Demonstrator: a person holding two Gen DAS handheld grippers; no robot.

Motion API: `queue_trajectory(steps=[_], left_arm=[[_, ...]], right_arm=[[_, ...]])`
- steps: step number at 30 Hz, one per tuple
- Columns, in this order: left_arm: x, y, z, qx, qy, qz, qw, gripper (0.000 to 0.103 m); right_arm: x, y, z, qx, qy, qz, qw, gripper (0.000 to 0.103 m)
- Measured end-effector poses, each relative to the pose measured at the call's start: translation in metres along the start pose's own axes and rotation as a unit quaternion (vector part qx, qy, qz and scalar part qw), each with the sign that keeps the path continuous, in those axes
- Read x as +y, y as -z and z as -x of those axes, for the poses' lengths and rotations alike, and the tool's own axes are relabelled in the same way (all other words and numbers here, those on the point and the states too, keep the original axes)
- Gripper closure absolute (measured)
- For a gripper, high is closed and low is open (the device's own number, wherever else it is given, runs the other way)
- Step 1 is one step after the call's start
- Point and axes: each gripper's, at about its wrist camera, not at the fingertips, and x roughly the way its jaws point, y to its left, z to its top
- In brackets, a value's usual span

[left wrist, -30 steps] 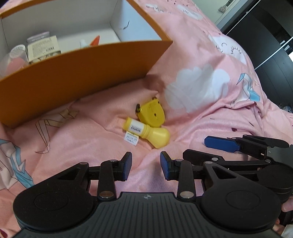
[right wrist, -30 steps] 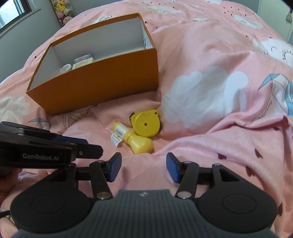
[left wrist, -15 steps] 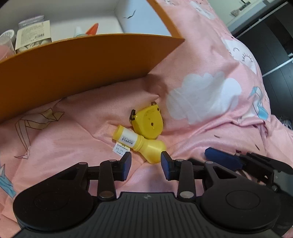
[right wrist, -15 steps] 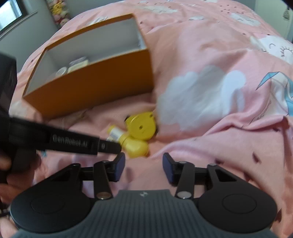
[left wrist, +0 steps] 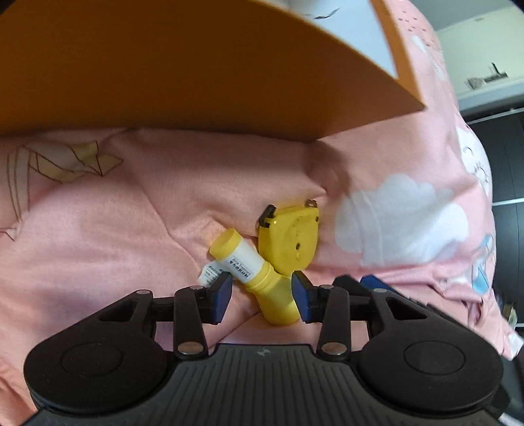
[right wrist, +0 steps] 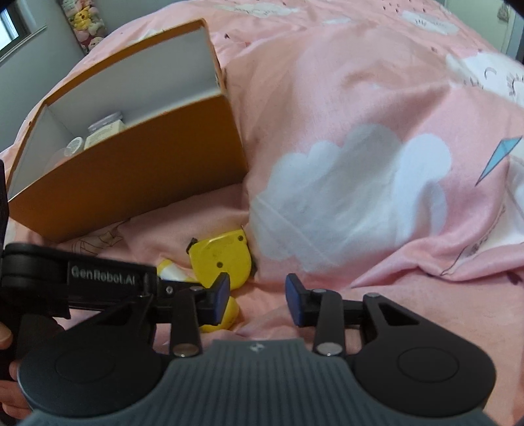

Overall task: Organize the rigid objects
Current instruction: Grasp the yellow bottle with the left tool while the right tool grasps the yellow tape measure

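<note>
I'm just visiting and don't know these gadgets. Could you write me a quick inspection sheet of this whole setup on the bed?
Surface: pink bedspread with cloud prints, rumpled.
Job's things: yellow bottle lying on its side, touching the yellow tape measure; both lie outside the orange box.
Clutter: a few small containers inside the box, too blurred to name.
Grippers: left gripper open, its fingers on either side of the bottle's wide end; right gripper open, holding nothing.
Cables: nothing seen.
Surroundings: plush toys on a far shelf; dark furniture beside the bed.
</note>
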Motion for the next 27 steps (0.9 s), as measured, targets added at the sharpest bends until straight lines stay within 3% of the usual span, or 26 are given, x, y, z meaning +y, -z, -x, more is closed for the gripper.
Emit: queue_trajectory(steps=[2, 8, 11, 18, 24, 27], left_arm=[[0.001, -0.003, -0.004, -0.001, -0.001, 0.01, 0.9999, 0.055], [0.006, -0.004, -0.008, -0.013, -0.003, 0.032, 0.9994, 0.07], [0.008, -0.003, -0.003, -0.018, 0.002, 0.033, 0.9993, 0.072], [0.015, 0.003, 0.033, -0.049, -0.011, -0.01, 0.9987, 0.076], [0.012, 0.004, 0.06, -0.09, -0.032, -0.054, 0.994, 0.076], [0.011, 0.006, 0.066, -0.105, -0.037, -0.069, 0.9914, 0.076]], right_arm=[[-0.002, 0.001, -0.003, 0.005, -0.003, -0.002, 1.0, 0.065], [-0.001, 0.0, -0.008, 0.008, -0.021, 0.006, 1.0, 0.065], [-0.001, -0.001, -0.014, 0.015, -0.032, 0.006, 0.999, 0.065], [0.008, -0.009, -0.022, 0.021, -0.025, 0.026, 0.999, 0.062], [0.026, -0.016, -0.03, 0.024, -0.015, 0.072, 0.997, 0.045], [0.031, -0.02, -0.041, 0.037, -0.012, 0.087, 0.995, 0.045]])
